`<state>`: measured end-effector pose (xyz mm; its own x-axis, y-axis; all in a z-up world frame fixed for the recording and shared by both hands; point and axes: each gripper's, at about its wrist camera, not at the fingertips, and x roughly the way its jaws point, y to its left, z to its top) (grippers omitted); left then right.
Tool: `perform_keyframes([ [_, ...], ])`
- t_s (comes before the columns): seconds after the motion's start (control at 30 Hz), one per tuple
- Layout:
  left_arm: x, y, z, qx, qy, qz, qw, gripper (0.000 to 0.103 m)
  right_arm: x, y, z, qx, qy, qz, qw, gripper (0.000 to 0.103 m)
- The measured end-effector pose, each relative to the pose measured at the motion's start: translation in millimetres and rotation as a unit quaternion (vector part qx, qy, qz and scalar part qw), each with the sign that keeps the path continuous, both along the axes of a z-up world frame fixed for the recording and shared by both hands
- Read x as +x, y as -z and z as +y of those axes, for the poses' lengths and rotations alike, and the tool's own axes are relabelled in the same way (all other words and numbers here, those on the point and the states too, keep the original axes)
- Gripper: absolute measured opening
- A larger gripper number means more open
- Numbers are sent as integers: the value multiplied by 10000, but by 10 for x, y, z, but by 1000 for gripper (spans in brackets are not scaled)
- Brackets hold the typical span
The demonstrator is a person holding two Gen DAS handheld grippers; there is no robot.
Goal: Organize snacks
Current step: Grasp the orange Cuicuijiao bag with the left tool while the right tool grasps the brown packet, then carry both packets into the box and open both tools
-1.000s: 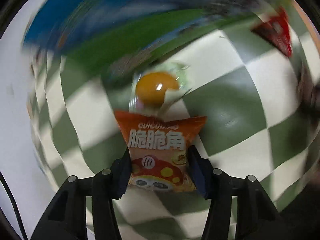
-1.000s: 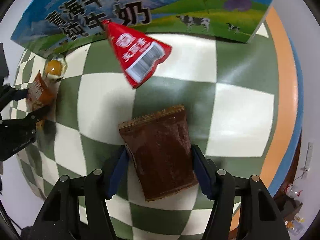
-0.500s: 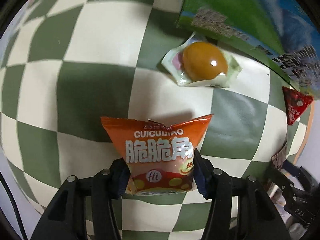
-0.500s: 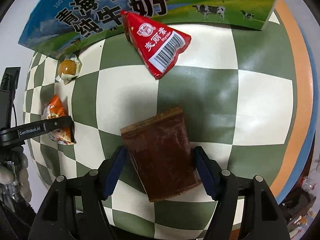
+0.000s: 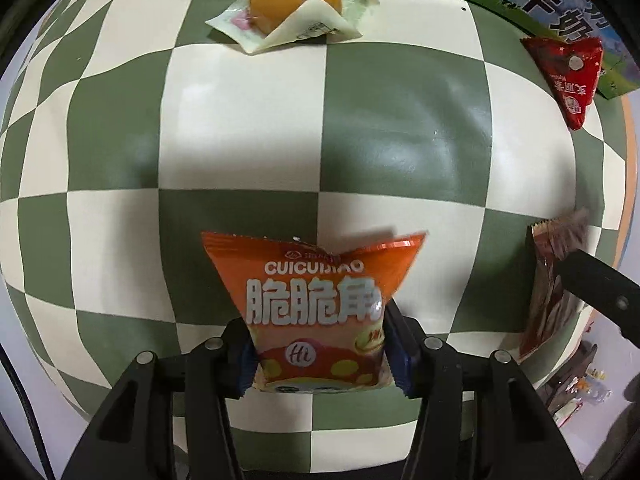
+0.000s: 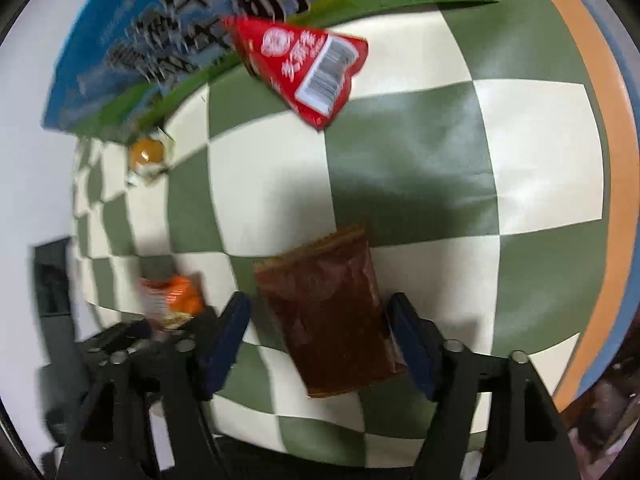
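My left gripper (image 5: 320, 354) is shut on an orange snack bag (image 5: 316, 300) and holds it over the green-and-cream checkered cloth (image 5: 400, 140). My right gripper (image 6: 320, 336) is open, its jaws on either side of a dark brown packet (image 6: 328, 316) that lies on the cloth; there is a gap on each side. The brown packet also shows at the right edge of the left wrist view (image 5: 548, 292). The orange bag shows blurred in the right wrist view (image 6: 172, 296).
A clear-wrapped orange jelly (image 5: 292, 12) lies at the far side, and also shows in the right wrist view (image 6: 148, 152). A red triangular packet (image 6: 304, 64) leans by a blue-green milk carton box (image 6: 180, 32). The table's orange-and-blue rim (image 6: 600, 80) runs along the right.
My left gripper has swung and carried the orange bag closer to my right gripper. My right gripper's jaws stand a little wider around the brown packet, and its view has shifted.
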<state>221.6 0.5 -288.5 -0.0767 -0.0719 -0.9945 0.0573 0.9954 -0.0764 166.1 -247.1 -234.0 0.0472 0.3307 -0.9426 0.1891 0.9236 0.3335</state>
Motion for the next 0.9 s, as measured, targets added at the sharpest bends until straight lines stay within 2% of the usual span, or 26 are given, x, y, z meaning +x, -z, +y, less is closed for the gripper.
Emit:
perform_keyframes([
  [0.07,13,18,-7,-6,-13,-7,10000,53,13,-47,17,-243,-201,-54,9995,84],
  [0.17,114,42,11,39,-8,-26,10000,54,23,-42,144,-612,-661,-112,9959,84],
  [0.27,116,71,-38,84,-10,-56,9999,54,-27,-9,354,-1177,-1181,-218,9858,84],
  [0.33,25,-26,-166,90,-44,-130,9999,54,-150,40,382,-1464,-1334,-308,9797,83],
  [0.47,-70,-204,-184,100,10,-371,9993,46,-220,87,464,-1891,-1540,-531,9684,66],
  [0.53,-68,-315,-192,57,31,-465,9989,45,-248,2,420,-1883,-1519,-669,9680,59],
  [0.63,-35,-586,-220,-127,63,-653,9978,45,-246,-135,332,-1610,-1316,-757,9752,59],
  [0.73,40,-946,-278,-380,111,-864,9955,45,-221,-407,193,-1249,-1094,-913,9819,59],
  [0.9,355,-1744,-404,-852,177,-1433,9858,45,-43,-1139,-40,-744,-812,-1483,9828,59],
])
